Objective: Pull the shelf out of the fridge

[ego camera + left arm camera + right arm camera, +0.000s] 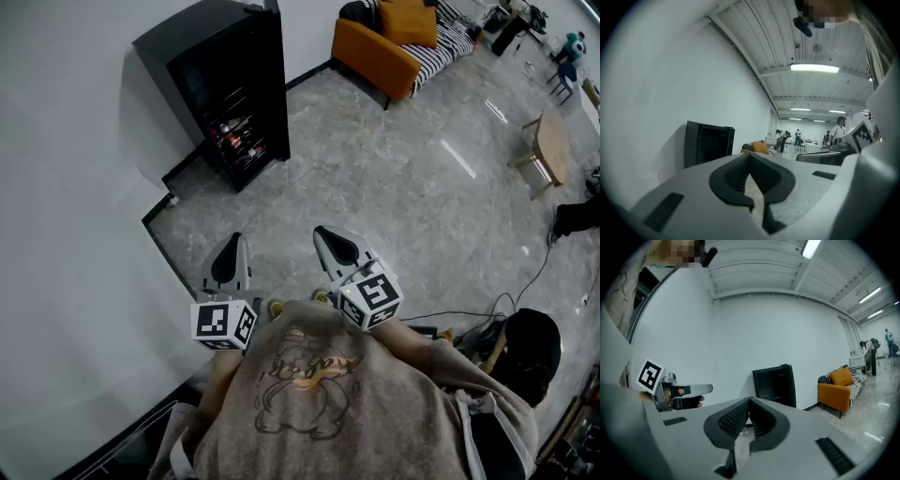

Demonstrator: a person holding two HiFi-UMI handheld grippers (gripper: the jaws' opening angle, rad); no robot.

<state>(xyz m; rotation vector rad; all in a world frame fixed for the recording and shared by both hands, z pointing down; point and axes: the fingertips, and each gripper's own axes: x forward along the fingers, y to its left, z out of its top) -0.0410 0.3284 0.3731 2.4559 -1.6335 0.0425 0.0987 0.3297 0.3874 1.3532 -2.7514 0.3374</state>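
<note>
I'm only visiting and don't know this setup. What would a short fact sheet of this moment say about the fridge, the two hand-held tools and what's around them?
Fridge: black fridge against the white wall; dark glass front looks closed, bottles dimly visible inside
Left tool: shut, nothing between its jaws
Right tool: shut, empty, beside the left one
Gap to fridge: both tools well short of it, grey floor between
Nearby: orange sofa beyond the fridge
Task stage: shelf not yet touched

The left claw and right claw are held side by side before the chest, nearly level, both closed and empty.
</note>
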